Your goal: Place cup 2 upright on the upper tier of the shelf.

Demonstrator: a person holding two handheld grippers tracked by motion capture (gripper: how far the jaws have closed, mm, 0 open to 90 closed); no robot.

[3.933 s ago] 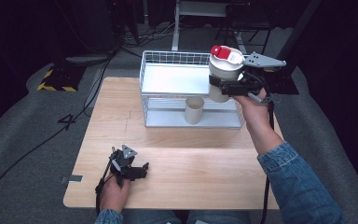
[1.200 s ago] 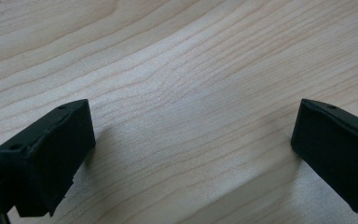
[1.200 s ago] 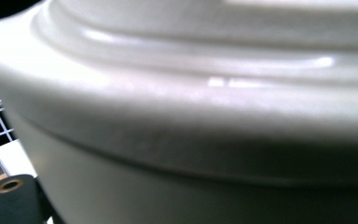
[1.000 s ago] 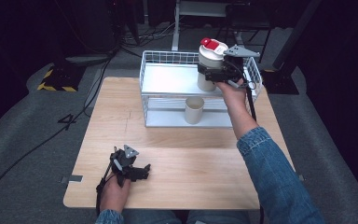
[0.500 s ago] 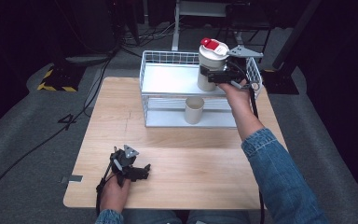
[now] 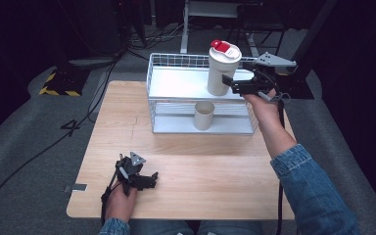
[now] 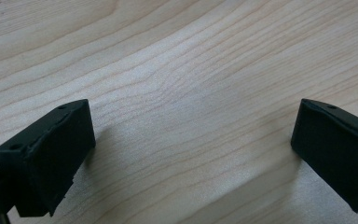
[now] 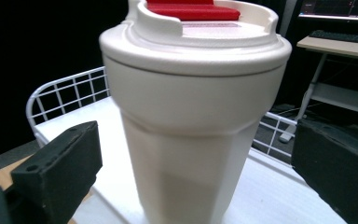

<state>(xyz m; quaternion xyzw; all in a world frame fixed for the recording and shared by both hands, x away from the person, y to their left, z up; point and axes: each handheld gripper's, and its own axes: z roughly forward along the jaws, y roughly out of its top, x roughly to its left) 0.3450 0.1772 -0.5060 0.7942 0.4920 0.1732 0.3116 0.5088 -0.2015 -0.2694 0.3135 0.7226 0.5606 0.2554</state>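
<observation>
tumbler (image 8: 191,121) | upright on rack top | between right gripper (image 8: 191,154) fingers, untouched

shelf top (image 6: 176,83): left open | right: tumbler (image 6: 222,68) blocks

- Cream plastic tumbler (image 6: 221,73) with a red lid flap
- White wire-grid rack (image 6: 176,83)
- Beige paper cup (image 6: 204,115)
- Pale wood-grain counter (image 6: 186,171)
- Blue denim sleeve (image 6: 311,191)
</observation>
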